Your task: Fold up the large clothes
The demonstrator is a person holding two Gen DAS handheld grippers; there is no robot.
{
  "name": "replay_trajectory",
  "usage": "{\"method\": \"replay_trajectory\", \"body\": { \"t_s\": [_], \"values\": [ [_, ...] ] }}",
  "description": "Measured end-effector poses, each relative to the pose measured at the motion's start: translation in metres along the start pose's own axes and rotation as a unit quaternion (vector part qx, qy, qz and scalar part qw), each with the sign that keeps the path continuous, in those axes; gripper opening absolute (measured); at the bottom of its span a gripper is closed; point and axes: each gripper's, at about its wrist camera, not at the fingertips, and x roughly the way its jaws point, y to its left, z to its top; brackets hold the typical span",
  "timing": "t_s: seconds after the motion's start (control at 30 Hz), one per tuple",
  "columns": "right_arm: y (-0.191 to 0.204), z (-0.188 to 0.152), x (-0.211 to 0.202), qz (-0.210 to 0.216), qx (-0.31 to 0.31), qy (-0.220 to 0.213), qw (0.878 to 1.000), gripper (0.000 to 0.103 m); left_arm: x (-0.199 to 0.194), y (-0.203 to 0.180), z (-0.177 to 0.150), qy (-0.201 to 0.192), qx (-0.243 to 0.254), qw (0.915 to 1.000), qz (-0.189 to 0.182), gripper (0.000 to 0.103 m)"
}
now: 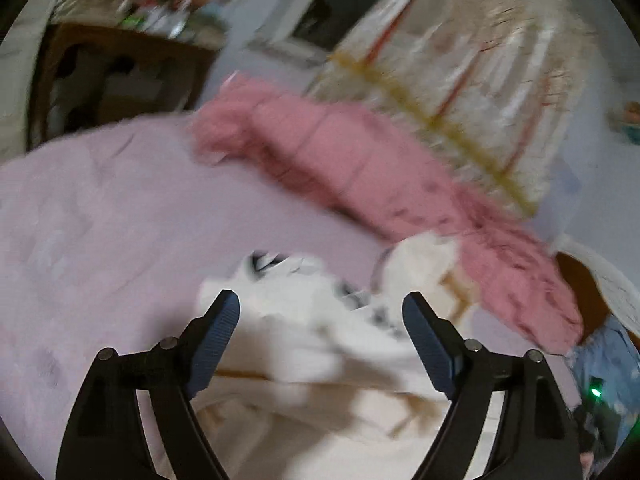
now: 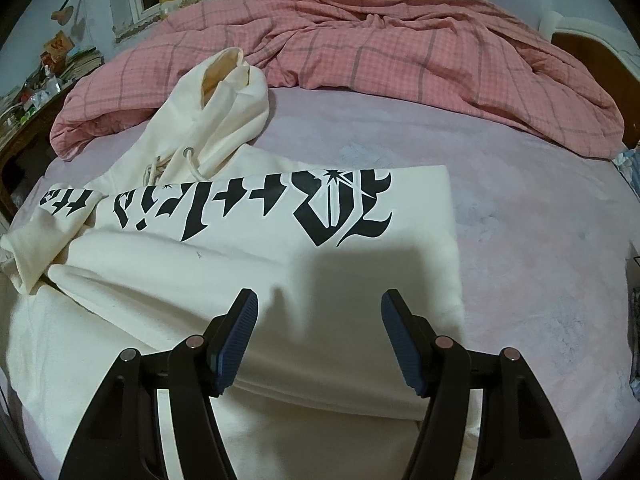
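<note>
A cream cotton hoodie with bold black gothic lettering (image 2: 248, 248) lay spread on a bed covered by a pale lilac fleece sheet (image 2: 520, 208). One side had been folded over so the lettered sleeve ran across the body, ending in a straight edge. The hood (image 2: 224, 92) pointed toward a crumpled pink checked duvet (image 2: 400, 56) heaped along the far side of the bed.

The right gripper (image 2: 319, 308) hovered just above the near part of the hoodie, its blue ribbed fingers (image 2: 236, 336) spread apart and holding nothing; its shadow fell on the cloth. The left wrist view was heavily blurred, but the left gripper (image 1: 320, 312) was also spread wide and empty, over bunched cream fabric on that side.

Judging from this, the far sleeve looked loosely rumpled rather than flat. If either gripper pinched only the top layer, the fold already made could slide open. Thick fleece could also slip from the fingers, and a grab made from a blurred, fast approach might catch the sheet along with the garment.
</note>
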Motion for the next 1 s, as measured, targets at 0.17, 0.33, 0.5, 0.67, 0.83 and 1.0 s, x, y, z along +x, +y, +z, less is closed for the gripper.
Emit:
{"method": "replay_trajectory", "body": {
  "t_s": [0.17, 0.33, 0.5, 0.67, 0.83, 1.0],
  "values": [
    [0.004, -0.002, 0.006, 0.000, -0.020, 0.013, 1.000, 0.066, 0.042, 0.038, -0.012, 0.069, -0.107, 0.9917, -0.015, 0.083],
    [0.009, -0.003, 0.009, -0.002, -0.029, 0.015, 0.999, 0.066, 0.052, 0.056, -0.017, 0.077, -0.141, 0.9868, 0.020, 0.083],
    [0.010, -0.003, 0.009, -0.001, -0.031, 0.016, 0.999, 0.066, 0.065, 0.051, -0.021, 0.092, -0.107, 0.9897, 0.025, 0.049],
    [0.009, -0.002, 0.009, -0.002, -0.031, 0.016, 0.999, 0.066, 0.026, 0.029, -0.011, -0.004, -0.052, 0.9981, 0.033, 0.016],
    [0.001, -0.001, 0.012, -0.002, -0.017, 0.020, 1.000, 0.066, -0.029, -0.036, -0.007, -0.111, 0.053, 0.9908, -0.057, 0.016],
    [-0.001, 0.002, 0.005, -0.002, -0.008, 0.004, 1.000, 0.066, -0.042, -0.118, -0.021, -0.103, 0.122, 0.9786, -0.130, 0.016]
  ]
}}
